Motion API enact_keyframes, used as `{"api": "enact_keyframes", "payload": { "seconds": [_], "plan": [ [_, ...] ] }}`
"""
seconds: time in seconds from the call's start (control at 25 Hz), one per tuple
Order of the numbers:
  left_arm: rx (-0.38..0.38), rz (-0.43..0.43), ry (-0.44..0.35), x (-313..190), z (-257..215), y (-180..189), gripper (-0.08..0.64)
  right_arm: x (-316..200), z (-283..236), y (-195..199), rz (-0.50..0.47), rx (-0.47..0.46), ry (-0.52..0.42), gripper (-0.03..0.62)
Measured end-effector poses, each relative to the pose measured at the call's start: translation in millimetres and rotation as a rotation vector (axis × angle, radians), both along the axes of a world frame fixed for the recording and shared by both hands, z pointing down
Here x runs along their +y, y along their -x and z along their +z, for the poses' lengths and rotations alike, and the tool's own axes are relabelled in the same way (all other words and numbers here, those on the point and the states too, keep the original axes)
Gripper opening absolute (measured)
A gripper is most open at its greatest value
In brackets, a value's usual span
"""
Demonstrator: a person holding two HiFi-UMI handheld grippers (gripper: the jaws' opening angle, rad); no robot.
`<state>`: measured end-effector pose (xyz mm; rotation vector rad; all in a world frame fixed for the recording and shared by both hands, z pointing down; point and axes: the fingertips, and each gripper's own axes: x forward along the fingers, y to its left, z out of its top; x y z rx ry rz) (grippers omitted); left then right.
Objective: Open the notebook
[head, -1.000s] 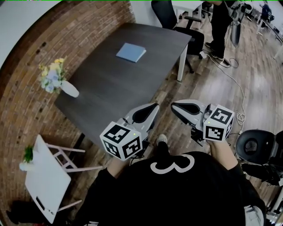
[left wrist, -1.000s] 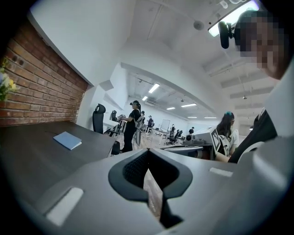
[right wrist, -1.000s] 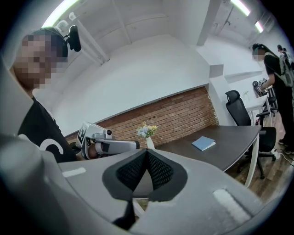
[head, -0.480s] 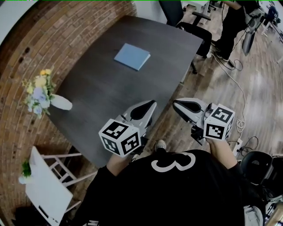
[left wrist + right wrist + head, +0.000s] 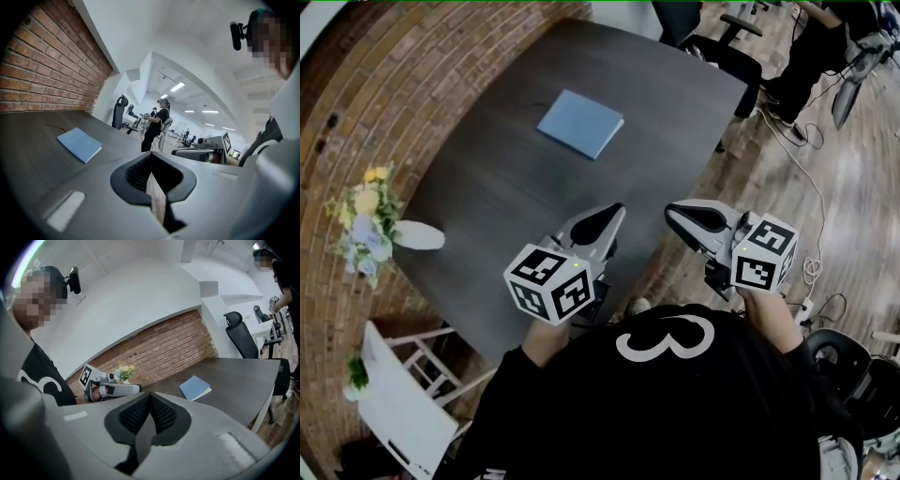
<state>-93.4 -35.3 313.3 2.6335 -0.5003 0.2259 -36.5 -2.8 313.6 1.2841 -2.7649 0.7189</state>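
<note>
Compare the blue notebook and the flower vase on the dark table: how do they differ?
The notebook is blue, flat and closed; the vase is white, rounded and holds yellow and pale flowers. The notebook lies out in the open on the dark table; the vase sits at its edge by the brick wall. Both rest on that table, untouched.

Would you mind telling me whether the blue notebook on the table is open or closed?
Closed: the blue notebook lies flat on the dark table, only its cover showing.
</note>
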Motion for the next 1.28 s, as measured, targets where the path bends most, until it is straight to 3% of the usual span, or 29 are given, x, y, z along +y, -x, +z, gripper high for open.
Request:
{"api": "enact_keyframes", "payload": {
  "seconds": [0.24, 0.56, 1.0, 1.28],
  "plan": [
    [-0.034, -0.07, 0.004, -30.0, 12.2, -6.6, 0.011, -33.4, 9.5, -11.1, -0.063, -0.015, 0.013, 0.001],
    [-0.049, -0.278, 0.02, -87.3, 23.5, -30.6, 0.011, -107.7, 23.4, -49.3, -0.224, -0.024, 0.038, 0.001],
    [-0.058, -0.483, 0.082, -151.3, 36.8, -76.8, 0.011, -193.1, 27.3, -103.6, -0.408, -0.021, 0.086, 0.001],
    [-0.132, -0.577, 0.043, -180.2, 48.0, -101.1, 0.012, -223.0, 36.4, -129.2, -0.474, -0.022, 0.096, 0.002]
  ]
}}
